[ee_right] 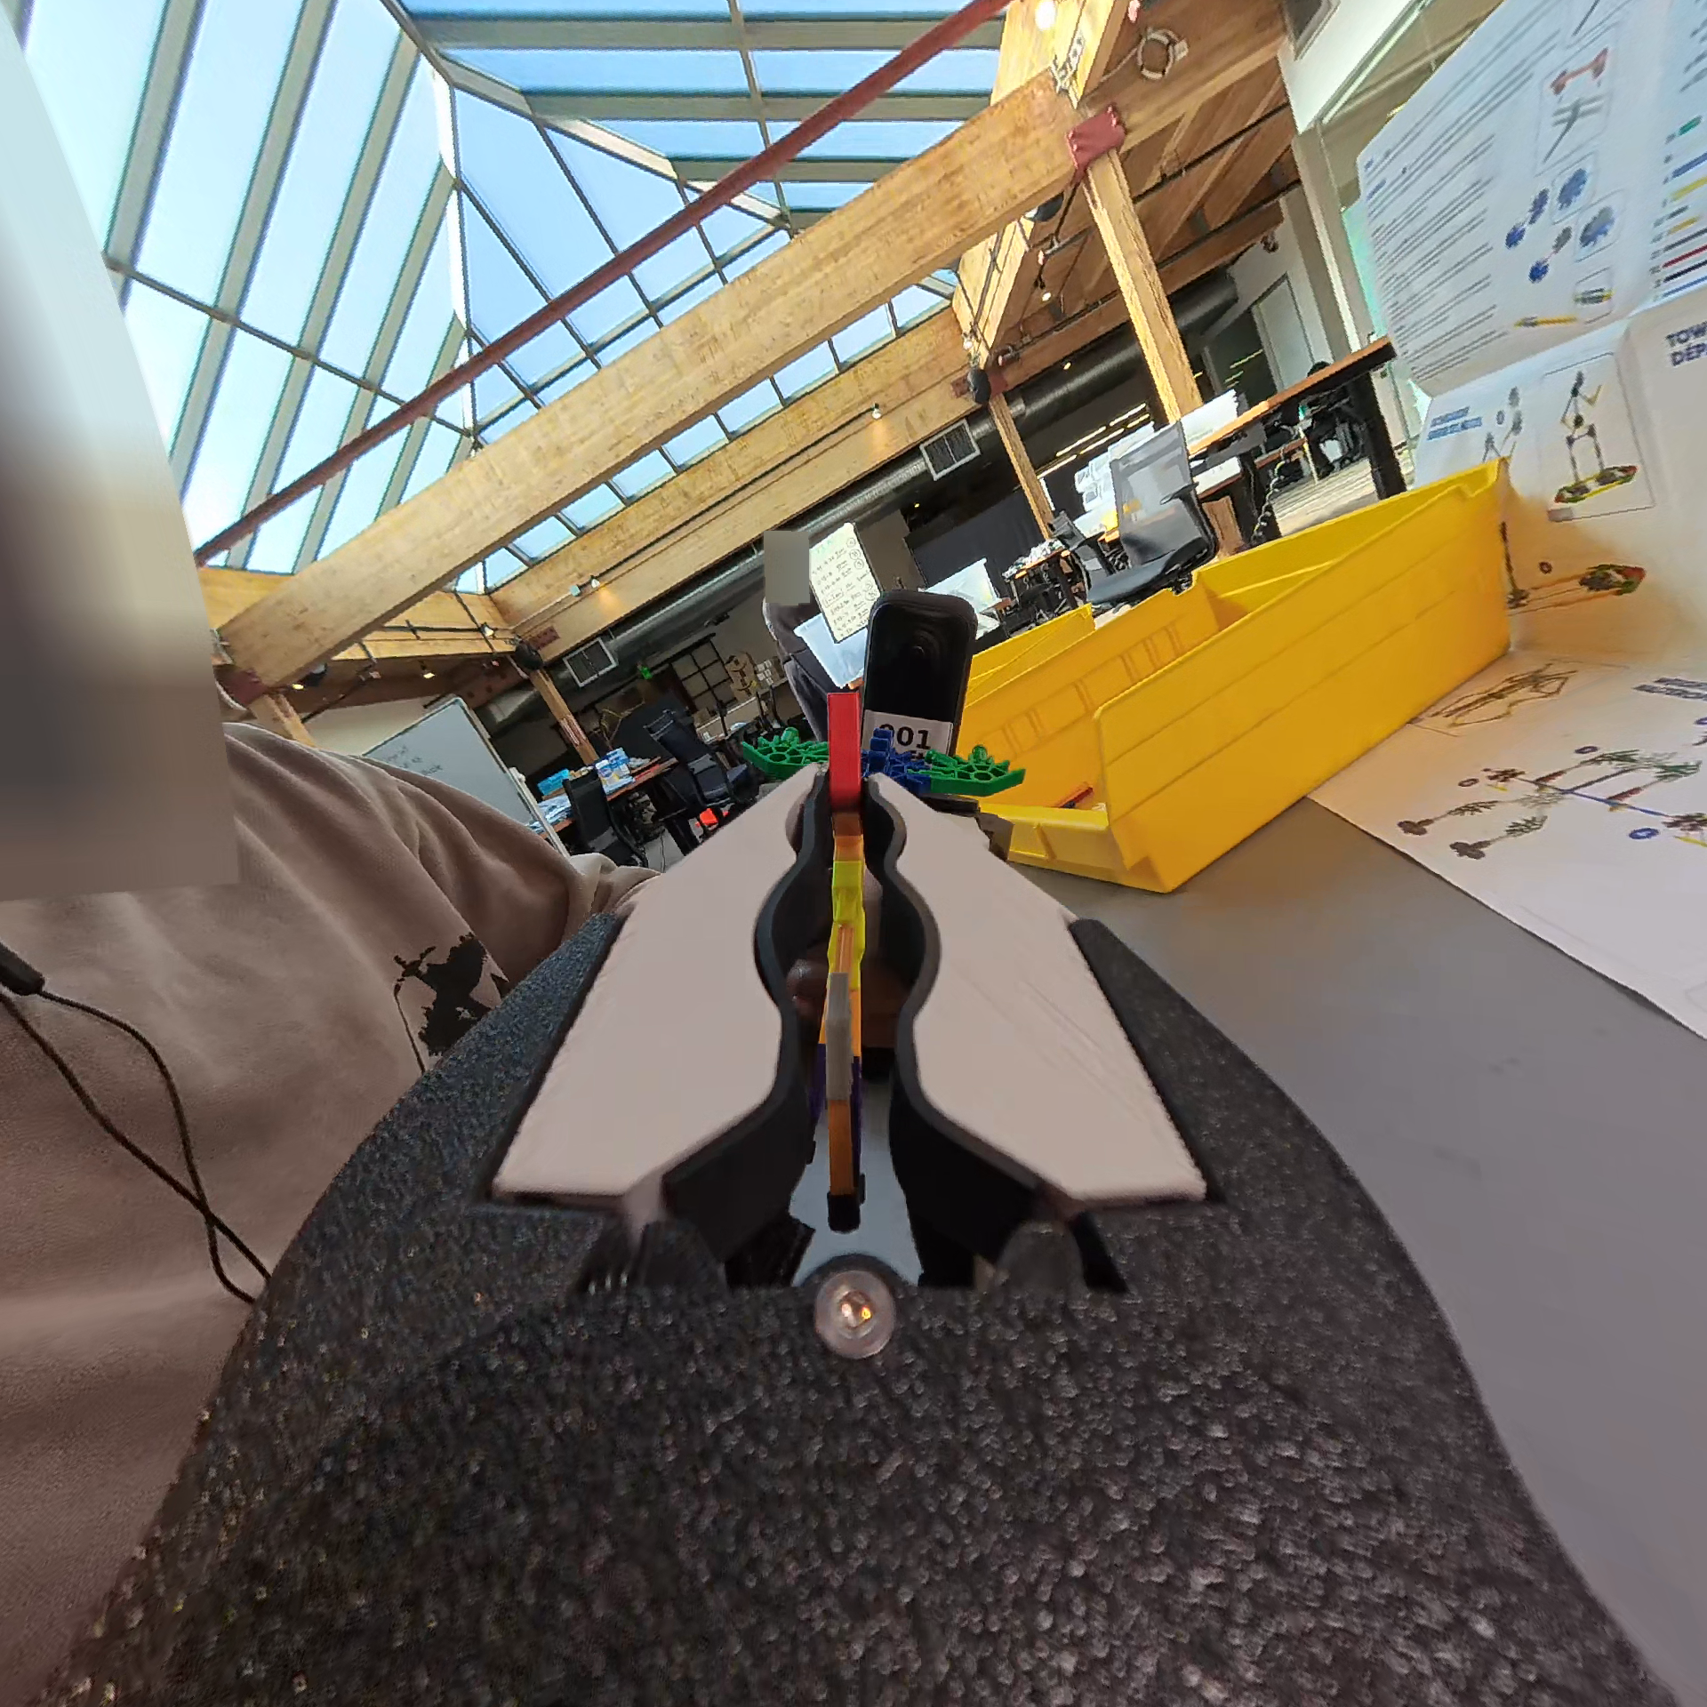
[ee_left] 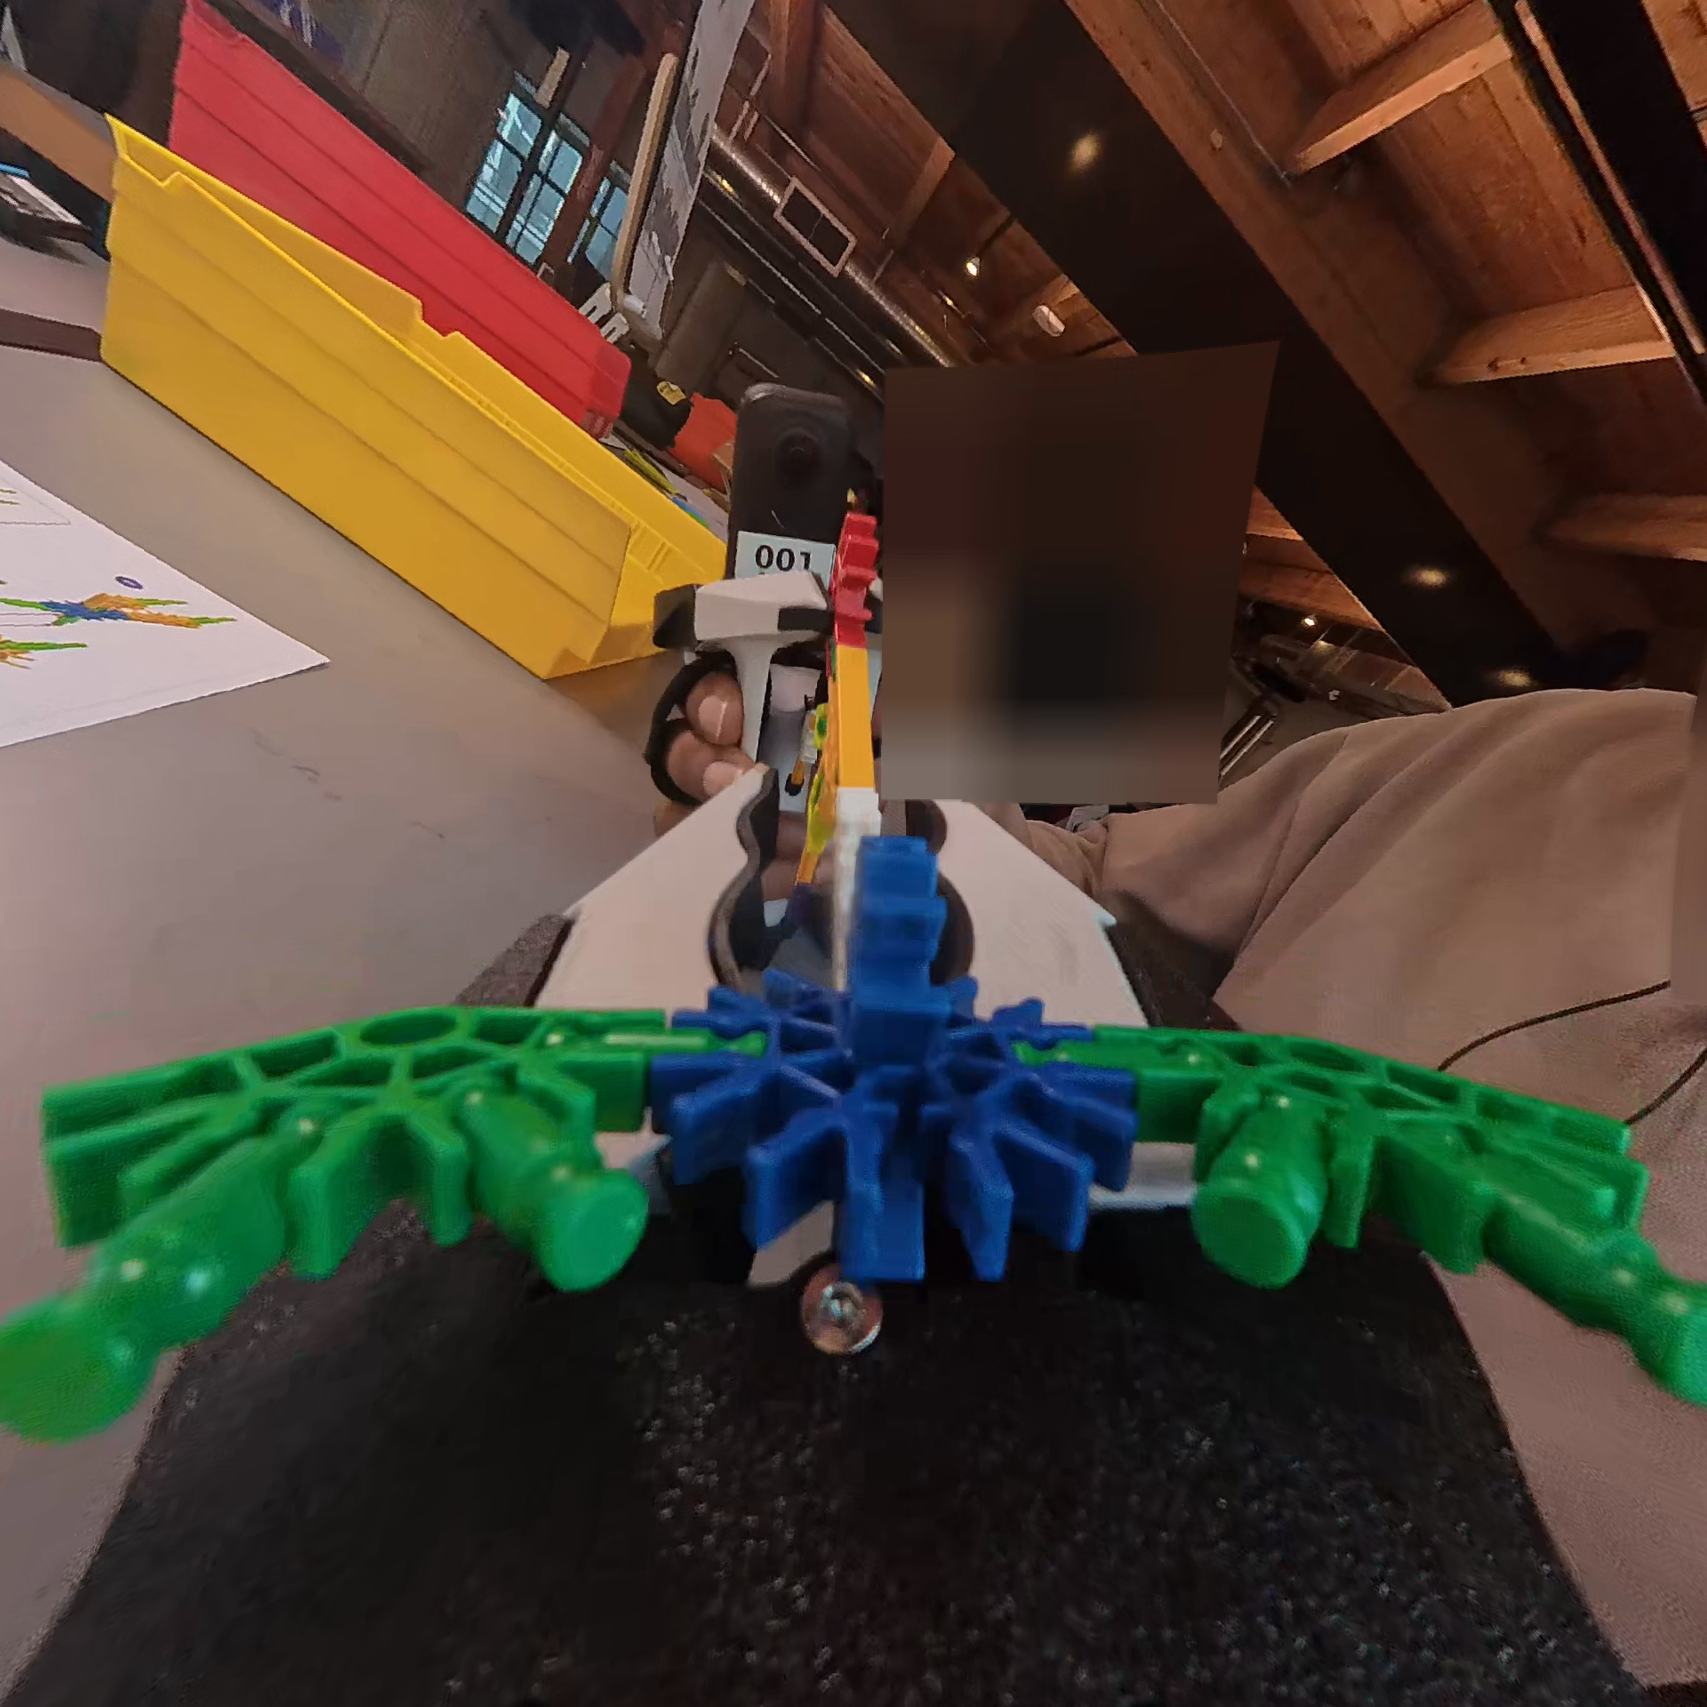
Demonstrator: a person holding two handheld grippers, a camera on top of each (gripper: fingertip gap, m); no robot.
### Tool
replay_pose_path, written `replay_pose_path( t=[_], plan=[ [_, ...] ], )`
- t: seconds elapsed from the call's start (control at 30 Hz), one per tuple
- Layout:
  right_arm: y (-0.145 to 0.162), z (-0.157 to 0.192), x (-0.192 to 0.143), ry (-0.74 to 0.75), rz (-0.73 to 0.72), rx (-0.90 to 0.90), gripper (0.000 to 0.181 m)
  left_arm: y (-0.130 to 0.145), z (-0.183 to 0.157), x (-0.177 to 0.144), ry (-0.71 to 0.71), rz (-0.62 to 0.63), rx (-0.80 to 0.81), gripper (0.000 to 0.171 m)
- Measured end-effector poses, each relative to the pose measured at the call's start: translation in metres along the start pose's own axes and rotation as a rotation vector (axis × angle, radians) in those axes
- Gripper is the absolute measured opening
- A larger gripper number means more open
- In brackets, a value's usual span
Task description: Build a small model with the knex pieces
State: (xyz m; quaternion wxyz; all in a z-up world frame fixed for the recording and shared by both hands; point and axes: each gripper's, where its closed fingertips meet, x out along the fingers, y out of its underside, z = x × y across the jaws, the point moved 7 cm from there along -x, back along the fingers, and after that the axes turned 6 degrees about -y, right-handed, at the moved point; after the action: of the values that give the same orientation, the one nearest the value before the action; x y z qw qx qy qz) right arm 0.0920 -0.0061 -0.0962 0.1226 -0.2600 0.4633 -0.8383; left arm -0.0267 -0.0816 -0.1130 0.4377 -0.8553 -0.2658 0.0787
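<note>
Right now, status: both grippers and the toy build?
Left gripper shut on blue connector, green pieces either side. Right gripper shut on rod assembly, red piece at tip. Yellow bin beside, apart.

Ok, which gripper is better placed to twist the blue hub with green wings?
Left, probably: the left gripper is shut on the blue hub, while the right gripper clamps the coloured rod stack farther along.
</note>
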Motion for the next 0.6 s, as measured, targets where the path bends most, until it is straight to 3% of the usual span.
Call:
replay_pose_path(
  t=[0.2,0.37,0.6],
  plan=[
    [0.010,-0.004,0.002,0.073,0.141,-0.062,0.004,-0.007,0.006,-0.008,-0.046,-0.074,-0.048,0.008],
    [0.015,-0.007,0.000,0.099,0.233,-0.081,0.005,-0.002,0.012,-0.008,-0.118,0.050,0.002,0.016],
    [0.018,-0.012,-0.001,0.163,0.280,-0.073,0.004,0.001,0.017,-0.009,-0.171,0.099,-0.008,0.012]
  ],
)
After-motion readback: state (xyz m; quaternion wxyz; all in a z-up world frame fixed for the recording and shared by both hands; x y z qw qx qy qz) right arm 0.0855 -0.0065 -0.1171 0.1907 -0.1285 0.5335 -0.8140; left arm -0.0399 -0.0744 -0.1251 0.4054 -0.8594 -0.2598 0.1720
